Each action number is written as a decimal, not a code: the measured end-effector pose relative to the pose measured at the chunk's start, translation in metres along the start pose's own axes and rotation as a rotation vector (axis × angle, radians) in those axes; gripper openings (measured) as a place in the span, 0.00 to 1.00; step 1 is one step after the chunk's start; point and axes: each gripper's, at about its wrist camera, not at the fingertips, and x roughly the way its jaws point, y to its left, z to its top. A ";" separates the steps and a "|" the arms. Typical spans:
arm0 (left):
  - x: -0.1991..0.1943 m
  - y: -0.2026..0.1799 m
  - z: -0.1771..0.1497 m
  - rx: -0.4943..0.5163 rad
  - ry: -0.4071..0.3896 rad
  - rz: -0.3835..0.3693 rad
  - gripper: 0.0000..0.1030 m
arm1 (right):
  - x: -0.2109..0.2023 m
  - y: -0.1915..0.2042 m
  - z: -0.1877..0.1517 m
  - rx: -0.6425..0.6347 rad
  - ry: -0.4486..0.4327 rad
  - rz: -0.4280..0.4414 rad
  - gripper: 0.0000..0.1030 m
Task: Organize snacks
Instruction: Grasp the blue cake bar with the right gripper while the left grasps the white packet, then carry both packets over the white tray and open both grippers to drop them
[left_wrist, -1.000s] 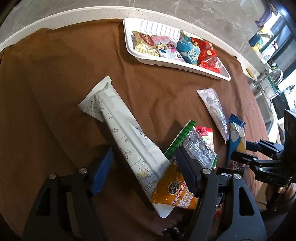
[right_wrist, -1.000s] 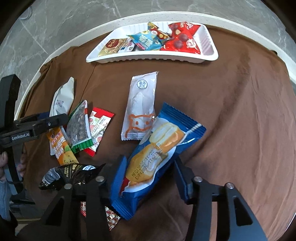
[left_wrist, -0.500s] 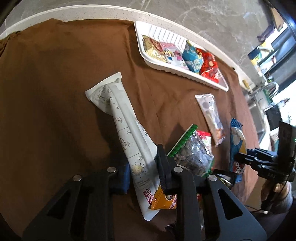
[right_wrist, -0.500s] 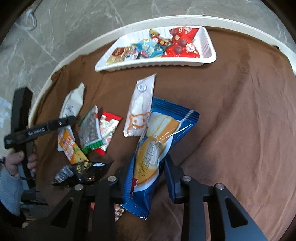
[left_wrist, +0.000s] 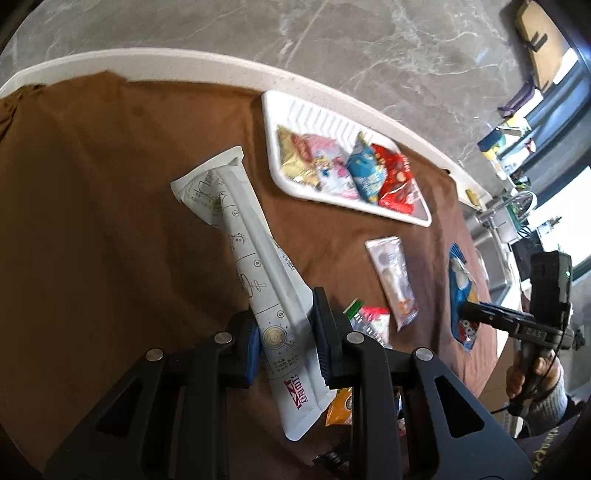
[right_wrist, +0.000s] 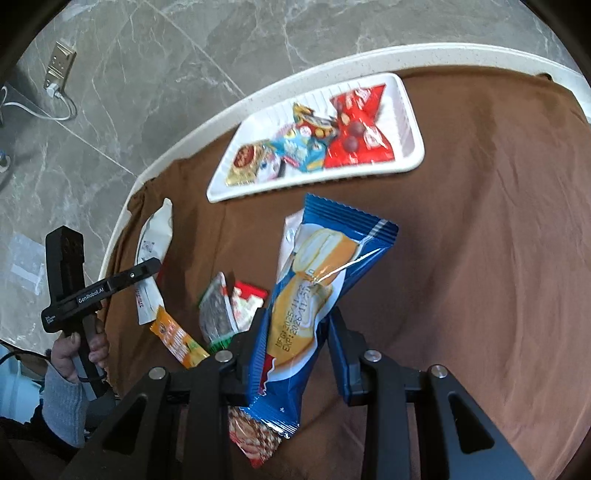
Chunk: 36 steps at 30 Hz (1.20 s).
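Snacks clamped: L gripper (left_wrist: 286, 341) white pack (left_wrist: 255, 266), R gripper (right_wrist: 295, 343) blue pack (right_wrist: 314, 295).

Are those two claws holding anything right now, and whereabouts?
Yes. The left gripper pinches the long white packet near its lower end; the right gripper pinches the blue packet around its lower middle.

Brown cloth (left_wrist: 110, 221) over a speckled white worktop (left_wrist: 184, 64), against grey marble veined in white. White ribbed tray (right_wrist: 413, 122) with gold, pink, light-blue and red packets. Long white pouch (left_wrist: 251, 236) printed with grey line drawings and red lettering. Blue wrapper (right_wrist: 325, 280) with a yellow-and-cream picture and white stripes. Orange packet (right_wrist: 177, 339); green-edged clear packet (right_wrist: 218, 317). Black fingers (left_wrist: 325, 339) padded in blue.
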 end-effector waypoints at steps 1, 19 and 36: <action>-0.001 -0.002 0.005 0.006 -0.005 -0.001 0.21 | -0.001 0.000 0.005 0.000 -0.007 0.008 0.33; 0.042 -0.043 0.116 0.140 -0.004 -0.039 0.21 | 0.037 -0.006 0.110 -0.074 -0.036 0.066 0.33; 0.147 -0.063 0.186 0.264 0.107 0.021 0.22 | 0.104 -0.037 0.183 -0.099 -0.004 -0.012 0.33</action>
